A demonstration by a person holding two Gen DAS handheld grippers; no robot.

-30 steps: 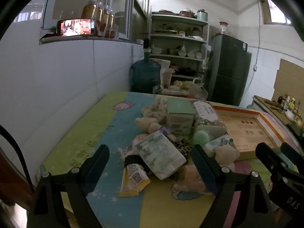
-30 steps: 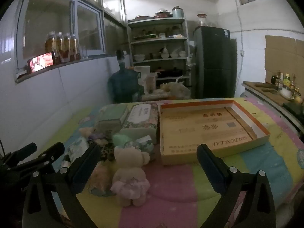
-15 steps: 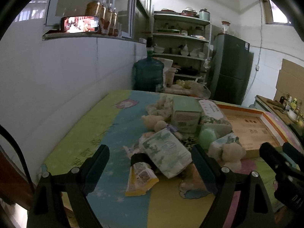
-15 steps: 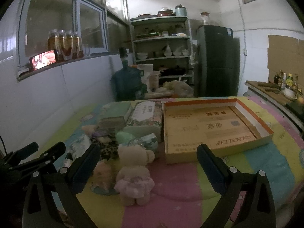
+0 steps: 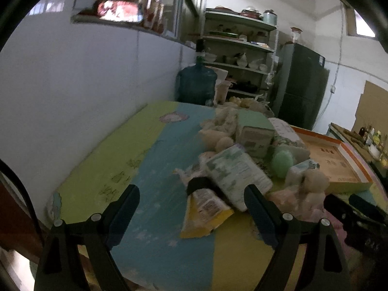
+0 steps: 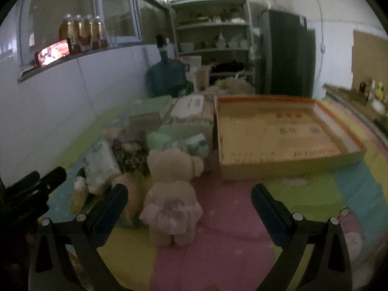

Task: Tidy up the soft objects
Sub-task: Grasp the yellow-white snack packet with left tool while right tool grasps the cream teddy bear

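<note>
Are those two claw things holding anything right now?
No. The left gripper and the right gripper both have open jaws with nothing between them; the teddy bear sits untouched.

A home kitchen: shelves of dishes (image 6: 213, 32), a dark fridge (image 6: 287, 52), a water jug (image 5: 196, 86), jars on the sill (image 6: 82, 32)

Dim, greyish daylight seeps in from high windows (image 5: 361, 25) and the glazed panes (image 6: 116, 15) on the left, both fisheye views motion-blurred and soft, walls bowing toward black vignetted corners, a phone screen (image 6: 53, 52) glaring bright red.
</note>
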